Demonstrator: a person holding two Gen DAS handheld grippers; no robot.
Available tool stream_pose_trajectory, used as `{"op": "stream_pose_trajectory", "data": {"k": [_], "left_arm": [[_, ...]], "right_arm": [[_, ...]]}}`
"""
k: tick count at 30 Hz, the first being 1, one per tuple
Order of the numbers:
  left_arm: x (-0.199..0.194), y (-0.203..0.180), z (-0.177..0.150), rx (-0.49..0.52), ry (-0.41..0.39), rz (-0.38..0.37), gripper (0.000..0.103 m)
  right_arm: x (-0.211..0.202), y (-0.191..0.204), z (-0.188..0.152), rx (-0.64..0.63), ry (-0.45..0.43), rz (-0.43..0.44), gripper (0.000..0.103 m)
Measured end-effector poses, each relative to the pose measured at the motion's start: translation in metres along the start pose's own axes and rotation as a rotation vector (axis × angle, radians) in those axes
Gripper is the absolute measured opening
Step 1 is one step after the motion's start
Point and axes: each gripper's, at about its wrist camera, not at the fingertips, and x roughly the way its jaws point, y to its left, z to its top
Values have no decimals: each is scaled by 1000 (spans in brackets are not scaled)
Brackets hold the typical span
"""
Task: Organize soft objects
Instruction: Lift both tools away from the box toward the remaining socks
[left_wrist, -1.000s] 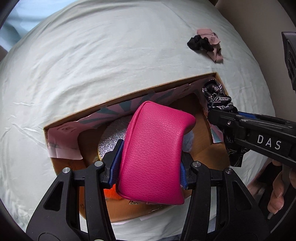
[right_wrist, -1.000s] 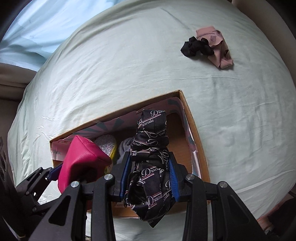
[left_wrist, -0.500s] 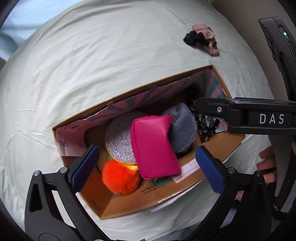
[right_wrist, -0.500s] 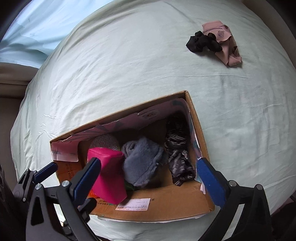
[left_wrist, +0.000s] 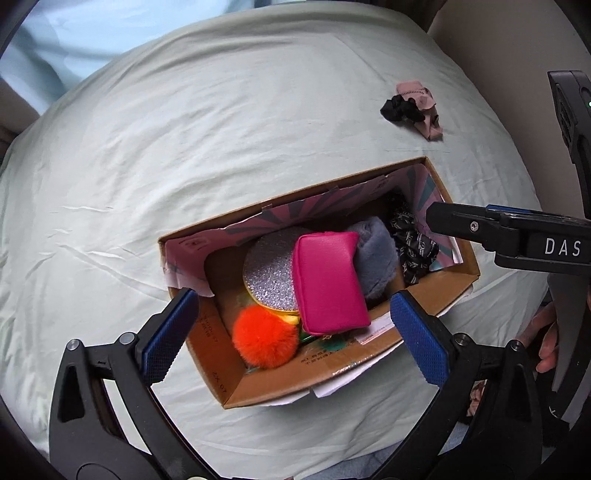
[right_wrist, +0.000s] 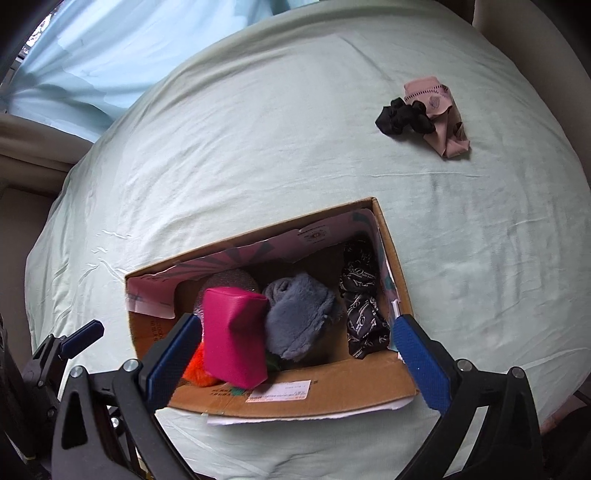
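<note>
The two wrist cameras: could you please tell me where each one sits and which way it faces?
Left wrist: above the near left of the open cardboard box on the pale green sheet, looking down; open left gripper, right gripper's arm and a hand show.
Right wrist: above the box's near right, looking down; open right gripper shows.
Shared: magenta leather pouch, grey plush bundle.

I see a matt brown cardboard box (left_wrist: 436, 295), grained leatherette on the pink pouch (left_wrist: 327, 282), a glittery silver disc (left_wrist: 267, 273), fluffy orange pompom (left_wrist: 264, 338), plush grey fabric (right_wrist: 295, 317), wrinkled matt cotton sheet (left_wrist: 184, 147), textured blue rubber pads (right_wrist: 421, 365).
</note>
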Motion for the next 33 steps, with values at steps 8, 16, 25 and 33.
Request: {"op": "stream_pose_trajectory", "data": {"k": [8, 16, 25, 33], "left_arm": [[-54, 4, -23, -28, -94, 20, 103], [-115, 9, -53, -86, -204, 48, 103], [-183, 17, -82, -187, -381, 99, 103], [-212, 2, -86, -217, -493, 137, 103]], "right_arm": [[-50, 23, -24, -97, -75, -4, 103], [-113, 46, -60, -210, -226, -60, 103], [-180, 51, -101, -302, -427, -104, 103], [-222, 23, -107, -289, -579, -121, 103]]}}
